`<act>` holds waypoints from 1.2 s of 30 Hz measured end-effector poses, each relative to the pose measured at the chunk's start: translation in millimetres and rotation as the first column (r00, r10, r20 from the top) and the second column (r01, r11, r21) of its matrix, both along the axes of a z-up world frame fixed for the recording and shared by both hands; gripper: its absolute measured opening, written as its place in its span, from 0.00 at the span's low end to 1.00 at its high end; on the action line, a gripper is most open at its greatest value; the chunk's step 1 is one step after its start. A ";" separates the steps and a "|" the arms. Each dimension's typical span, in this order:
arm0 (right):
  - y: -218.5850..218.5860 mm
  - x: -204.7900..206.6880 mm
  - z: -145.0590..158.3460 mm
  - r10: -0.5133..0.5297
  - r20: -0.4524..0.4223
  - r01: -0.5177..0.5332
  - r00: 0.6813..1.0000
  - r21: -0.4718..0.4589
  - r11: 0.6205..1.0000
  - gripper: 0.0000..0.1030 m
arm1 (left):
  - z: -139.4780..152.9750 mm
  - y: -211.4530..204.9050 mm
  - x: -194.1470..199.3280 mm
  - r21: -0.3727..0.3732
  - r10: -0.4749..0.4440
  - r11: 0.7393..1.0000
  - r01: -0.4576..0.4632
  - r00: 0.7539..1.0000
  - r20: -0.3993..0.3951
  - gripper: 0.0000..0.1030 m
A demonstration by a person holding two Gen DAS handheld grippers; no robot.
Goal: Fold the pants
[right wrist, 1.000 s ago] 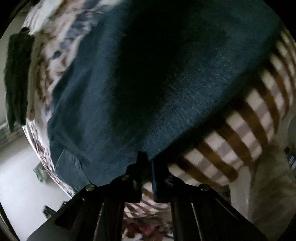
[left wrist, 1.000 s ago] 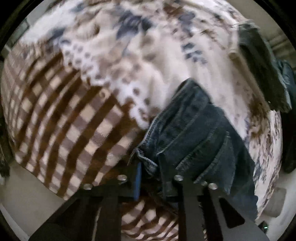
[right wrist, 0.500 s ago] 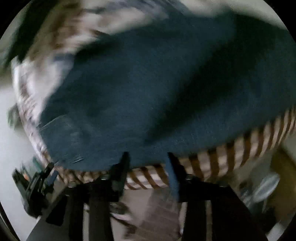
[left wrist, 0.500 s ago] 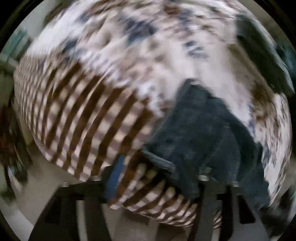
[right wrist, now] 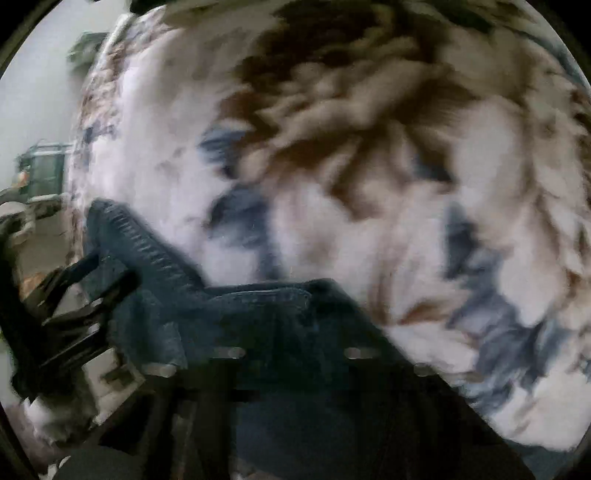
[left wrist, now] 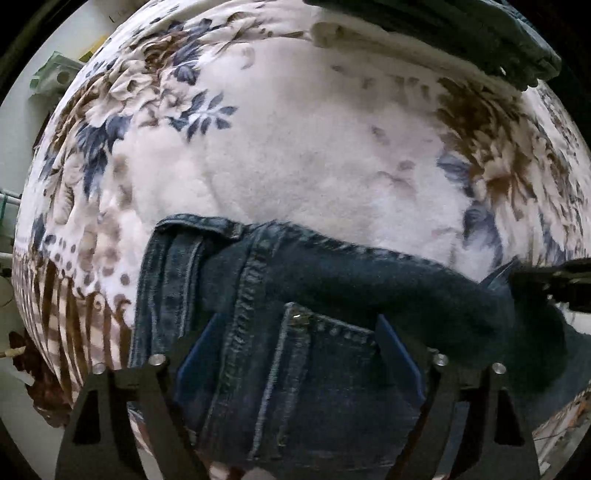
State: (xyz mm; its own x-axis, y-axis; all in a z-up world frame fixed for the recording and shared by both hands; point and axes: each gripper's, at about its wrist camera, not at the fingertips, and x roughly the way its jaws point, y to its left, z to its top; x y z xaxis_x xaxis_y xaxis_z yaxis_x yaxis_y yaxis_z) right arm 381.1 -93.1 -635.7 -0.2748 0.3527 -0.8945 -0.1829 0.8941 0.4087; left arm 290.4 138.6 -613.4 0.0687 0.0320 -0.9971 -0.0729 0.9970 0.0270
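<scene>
Jeans lie on a flowery blanket with two grippers over them.

The jeans [left wrist: 295, 350] are dark blue and lie bunched on the blanket [left wrist: 314, 155], at the near side of it. The left gripper [left wrist: 295, 354] points down at the jeans, right over a pocket and a thick seam. Its fingers [left wrist: 195, 354] are spread wide and getting wider, one on each side of the pocket, and they do not pinch the cloth. The right gripper [right wrist: 291, 354] is very blurry in its own view. Its jaws are coming together, with dark jeans cloth [right wrist: 258, 314] around them, but I cannot tell if they hold it. A folded dark cloth [left wrist: 461, 33] lies at the far edge of the blanket, well apart from the jeans.
</scene>
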 end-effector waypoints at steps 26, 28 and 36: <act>-64.2 20.5 17.8 -0.322 0.000 0.322 0.947 0.057 0.945 0.35 | 25.7 9.6 -21.1 -0.029 0.015 0.999 -0.014 0.999 0.034 0.88; -100.4 1.9 46.4 -0.417 0.089 0.417 0.904 0.026 0.909 0.59 | 41.5 -7.0 -25.3 -0.066 -0.009 0.998 0.013 0.999 0.052 0.88; -236.0 -167.3 65.2 -0.799 0.104 0.806 0.592 -0.071 0.588 0.64 | 59.9 -136.2 -49.0 -0.143 -0.217 0.965 0.221 0.975 0.043 0.91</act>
